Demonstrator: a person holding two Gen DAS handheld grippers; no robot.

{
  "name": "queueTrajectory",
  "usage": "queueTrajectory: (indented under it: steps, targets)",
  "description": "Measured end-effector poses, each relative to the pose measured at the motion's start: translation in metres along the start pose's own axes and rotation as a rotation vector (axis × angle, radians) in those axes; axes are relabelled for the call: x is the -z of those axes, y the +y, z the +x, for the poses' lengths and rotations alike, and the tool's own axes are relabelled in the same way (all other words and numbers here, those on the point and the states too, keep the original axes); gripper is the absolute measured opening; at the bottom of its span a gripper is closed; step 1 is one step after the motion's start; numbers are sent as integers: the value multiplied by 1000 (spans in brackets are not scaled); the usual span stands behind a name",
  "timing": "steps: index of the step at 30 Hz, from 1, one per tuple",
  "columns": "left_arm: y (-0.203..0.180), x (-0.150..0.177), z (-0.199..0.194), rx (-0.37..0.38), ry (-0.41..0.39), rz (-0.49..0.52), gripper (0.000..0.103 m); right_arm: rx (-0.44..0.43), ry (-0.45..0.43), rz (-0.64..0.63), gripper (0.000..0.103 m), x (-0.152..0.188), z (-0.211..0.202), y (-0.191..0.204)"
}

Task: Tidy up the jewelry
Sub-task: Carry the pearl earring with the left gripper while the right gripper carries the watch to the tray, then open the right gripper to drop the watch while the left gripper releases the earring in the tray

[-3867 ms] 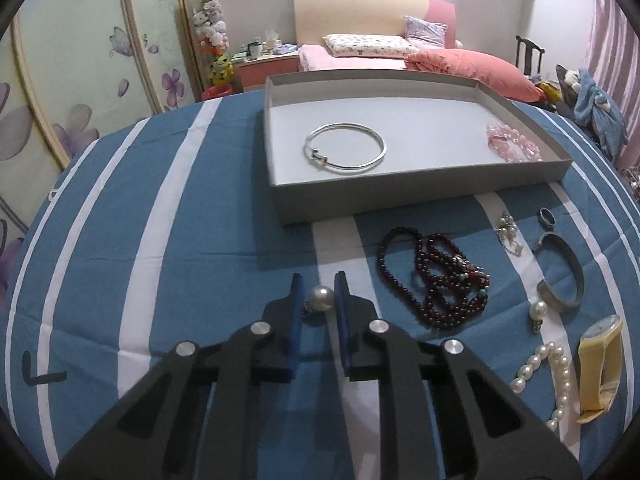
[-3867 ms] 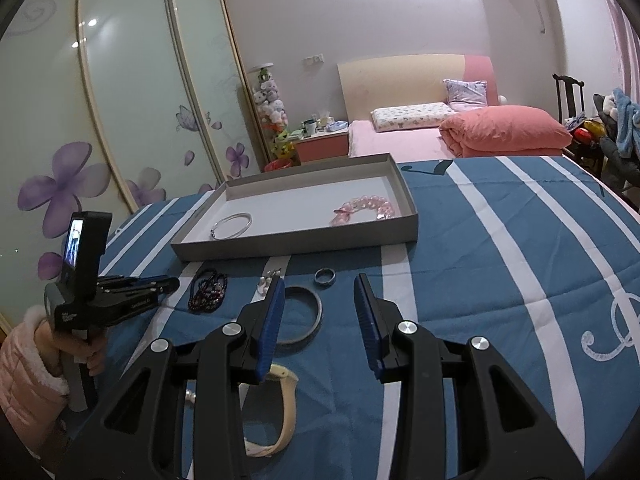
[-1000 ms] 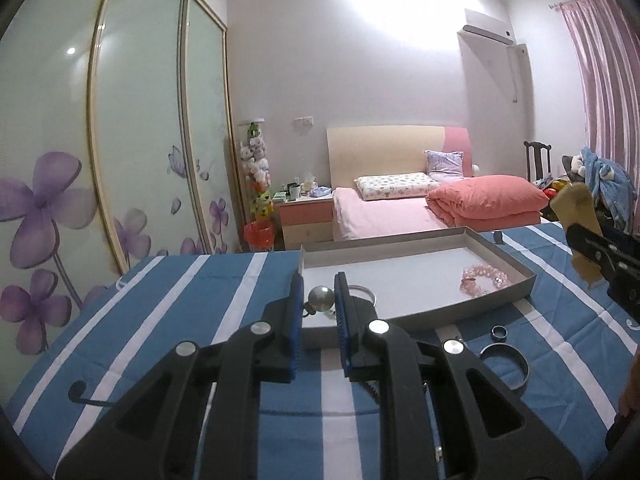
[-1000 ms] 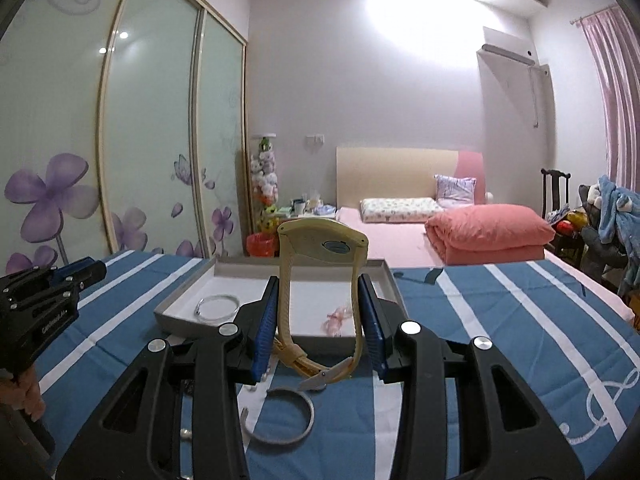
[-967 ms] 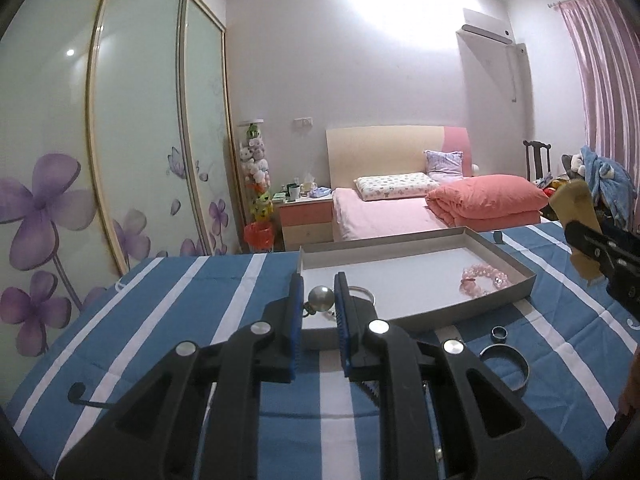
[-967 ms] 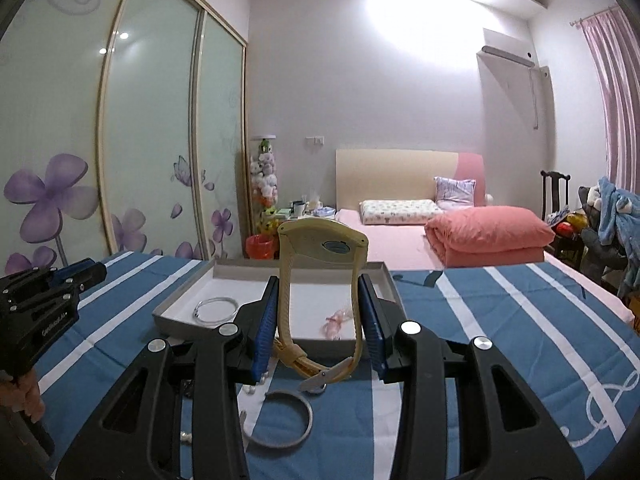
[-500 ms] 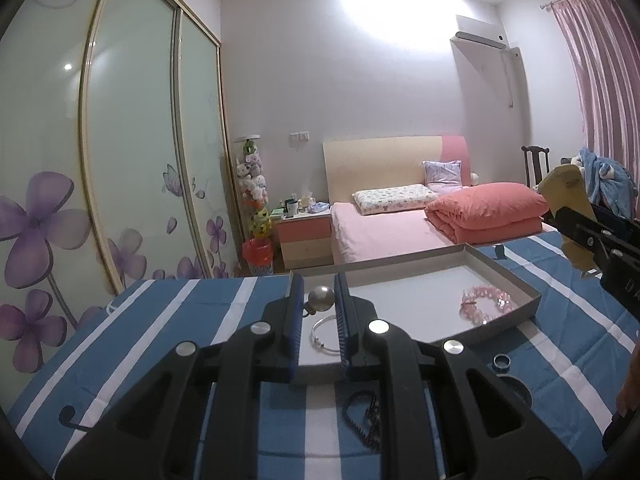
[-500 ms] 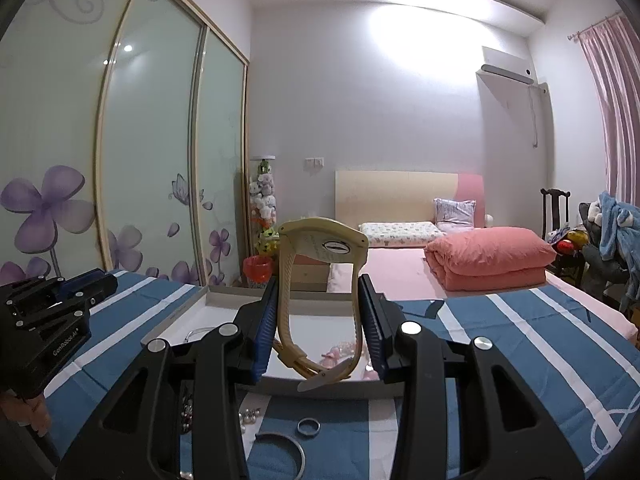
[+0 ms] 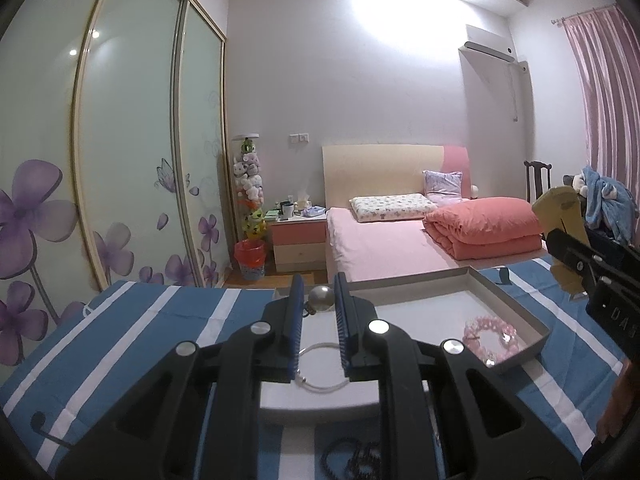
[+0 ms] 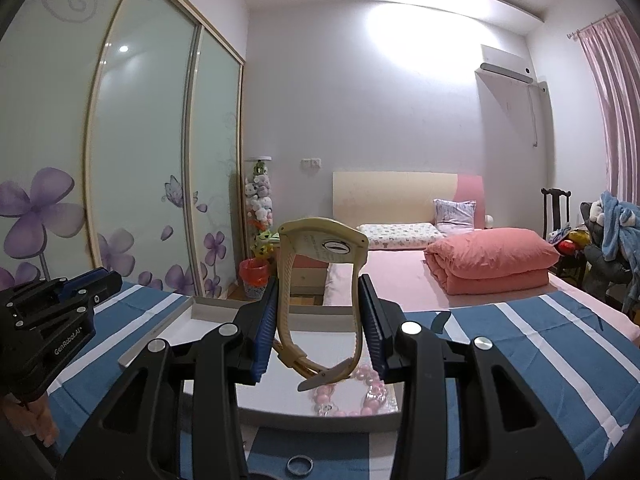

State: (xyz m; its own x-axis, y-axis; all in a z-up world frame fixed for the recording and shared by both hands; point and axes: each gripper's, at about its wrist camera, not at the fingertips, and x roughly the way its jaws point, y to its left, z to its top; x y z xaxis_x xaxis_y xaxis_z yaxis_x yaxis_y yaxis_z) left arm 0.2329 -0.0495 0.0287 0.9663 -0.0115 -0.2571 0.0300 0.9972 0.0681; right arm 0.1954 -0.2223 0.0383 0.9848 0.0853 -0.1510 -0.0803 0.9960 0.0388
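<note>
My left gripper (image 9: 319, 300) is shut on a pearl earring (image 9: 322, 298) and holds it in the air above the near left part of the grey tray (image 9: 516, 314). A silver bangle (image 9: 320, 368) and a pink bead bracelet (image 9: 490, 334) lie in the tray. My right gripper (image 10: 318, 316) is shut on a yellow watch (image 10: 320, 280), held over the tray's (image 10: 160, 330) right part, above the pink bead bracelet (image 10: 352, 394). The watch also shows at the right of the left wrist view (image 9: 560, 216).
The tray sits on a blue and white striped cloth (image 9: 132, 328). A dark bead necklace (image 9: 352, 460) lies on the cloth under my left gripper. A small ring (image 10: 301, 463) lies in front of the tray. A bed (image 10: 460, 264) stands behind.
Both grippers have moved forward and risen over the tray with their loads. The tray sits lower and closer in both views.
</note>
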Motion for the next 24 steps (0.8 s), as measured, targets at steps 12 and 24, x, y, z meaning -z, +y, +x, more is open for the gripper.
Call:
queueTrajectory:
  steps: [12,24]
  targets:
    - [-14,1,53,33,73,-11,16,-14,107,-2,40,9,42,-7]
    - [-14,23,120,126,326,-55,16,-62,413,33,40,30,104,-5]
